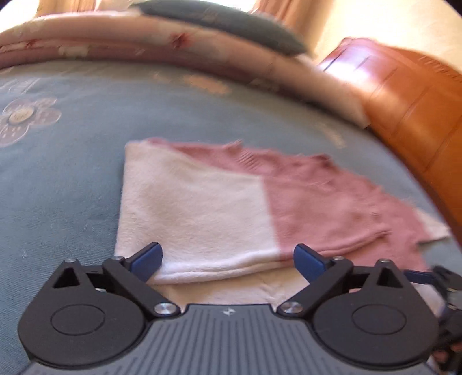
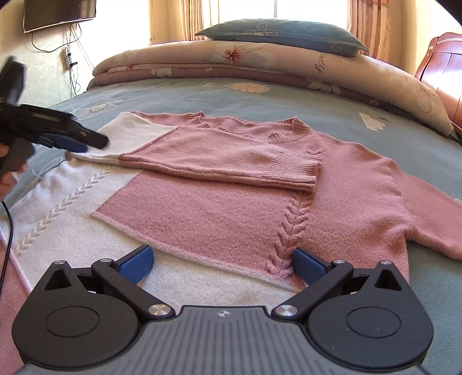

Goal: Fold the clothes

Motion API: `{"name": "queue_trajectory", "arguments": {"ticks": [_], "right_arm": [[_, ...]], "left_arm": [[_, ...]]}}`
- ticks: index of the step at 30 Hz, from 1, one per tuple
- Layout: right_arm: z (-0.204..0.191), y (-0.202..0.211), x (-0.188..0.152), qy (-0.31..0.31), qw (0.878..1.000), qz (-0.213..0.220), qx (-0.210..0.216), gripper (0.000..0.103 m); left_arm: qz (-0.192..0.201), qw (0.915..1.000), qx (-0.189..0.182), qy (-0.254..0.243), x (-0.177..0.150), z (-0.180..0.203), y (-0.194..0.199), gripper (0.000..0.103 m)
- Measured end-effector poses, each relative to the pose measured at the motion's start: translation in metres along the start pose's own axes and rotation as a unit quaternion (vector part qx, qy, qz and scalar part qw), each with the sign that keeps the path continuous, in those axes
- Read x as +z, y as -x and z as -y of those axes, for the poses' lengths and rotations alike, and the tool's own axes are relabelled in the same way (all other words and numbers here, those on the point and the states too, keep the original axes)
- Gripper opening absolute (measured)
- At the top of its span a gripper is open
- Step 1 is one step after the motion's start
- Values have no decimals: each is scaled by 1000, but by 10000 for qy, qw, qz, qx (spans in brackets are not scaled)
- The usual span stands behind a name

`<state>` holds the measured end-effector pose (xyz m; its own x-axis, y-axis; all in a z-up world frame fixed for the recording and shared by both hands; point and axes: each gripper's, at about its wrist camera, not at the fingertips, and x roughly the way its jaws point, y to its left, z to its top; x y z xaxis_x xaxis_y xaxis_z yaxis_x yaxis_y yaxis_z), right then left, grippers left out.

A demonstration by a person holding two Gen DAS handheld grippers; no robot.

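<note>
Blue floral bedspread, pink-and-white knit sweater flat, one sleeve folded across

Sweater lies flat on bed, one sleeve folded across its chest, w/ rolled quilt behind it, pillow on top of quilt, headboard at far right, TV on wall upper left.

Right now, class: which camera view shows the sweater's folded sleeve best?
The right wrist view: the folded sleeve lies sharp across the sweater, cuff included. The left wrist view is blurred, showing only the sleeve's white upper part side-on, with its cuff hidden.
</note>
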<state>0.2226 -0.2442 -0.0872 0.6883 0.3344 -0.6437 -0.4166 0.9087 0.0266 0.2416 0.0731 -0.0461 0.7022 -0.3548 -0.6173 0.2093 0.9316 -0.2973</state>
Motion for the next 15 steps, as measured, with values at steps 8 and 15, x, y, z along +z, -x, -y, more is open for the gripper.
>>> {"name": "queue_trajectory", "arguments": {"ticks": [8,15], "right_arm": [[-21,21,39,154,9997,-24,-161,103],[-54,18,108,233,9943,703,770,96]], "left_arm": [[-119,9993,-329,96,2,-20,1,99],[248,9984,-308,405,17,-42,39,100]]}}
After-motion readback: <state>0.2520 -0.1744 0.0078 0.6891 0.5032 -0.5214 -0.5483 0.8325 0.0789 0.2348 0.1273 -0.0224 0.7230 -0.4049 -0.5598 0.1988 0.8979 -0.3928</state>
